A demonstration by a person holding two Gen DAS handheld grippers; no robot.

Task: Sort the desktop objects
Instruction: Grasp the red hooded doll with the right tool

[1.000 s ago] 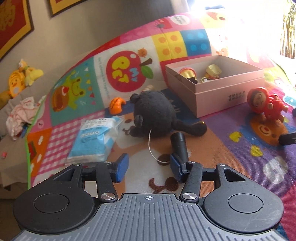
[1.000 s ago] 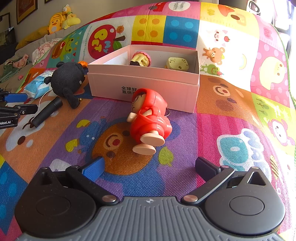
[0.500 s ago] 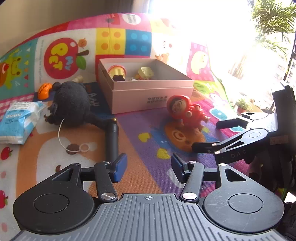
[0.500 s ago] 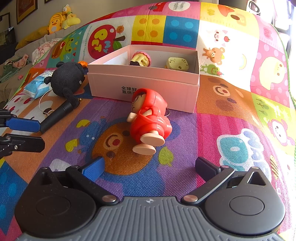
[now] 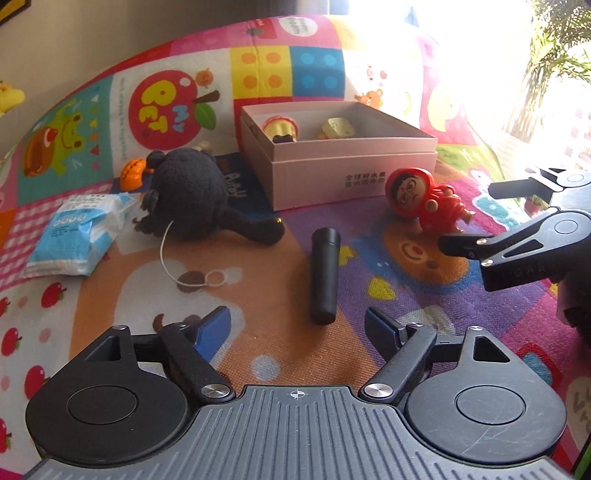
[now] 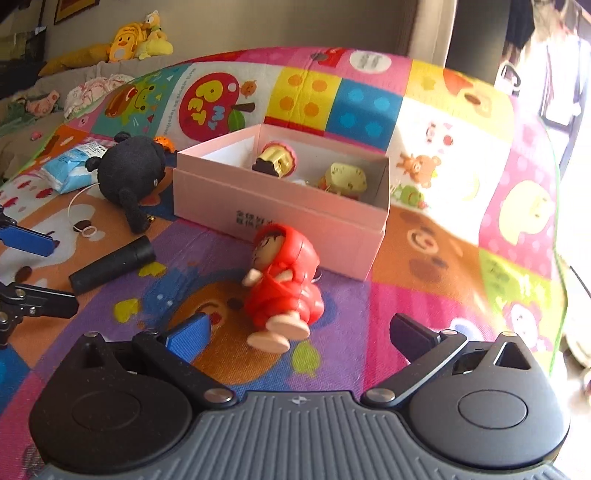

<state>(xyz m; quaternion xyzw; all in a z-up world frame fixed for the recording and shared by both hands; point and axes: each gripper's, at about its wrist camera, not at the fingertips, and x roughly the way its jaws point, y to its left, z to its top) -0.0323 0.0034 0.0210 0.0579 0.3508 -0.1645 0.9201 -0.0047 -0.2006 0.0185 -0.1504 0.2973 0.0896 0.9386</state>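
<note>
A black cylinder lies on the colourful play mat just ahead of my left gripper, whose jaws are opening with nothing between them. The cylinder also shows at the left of the right wrist view. A red hooded doll lies on its back in front of the pink box. My right gripper is open right behind the doll's feet, not touching it. The doll and pink box show in the left wrist view too. Two small toys lie inside the box.
A black plush toy with a white string loop lies left of the box. A blue tissue pack and a small orange toy sit further left. Yellow plush toys rest on a sofa behind the mat.
My left gripper swung right, away from the plush toy, and its jaws widened; the black cylinder now lies free ahead of it. The right gripper rolled and came closer to the doll.
</note>
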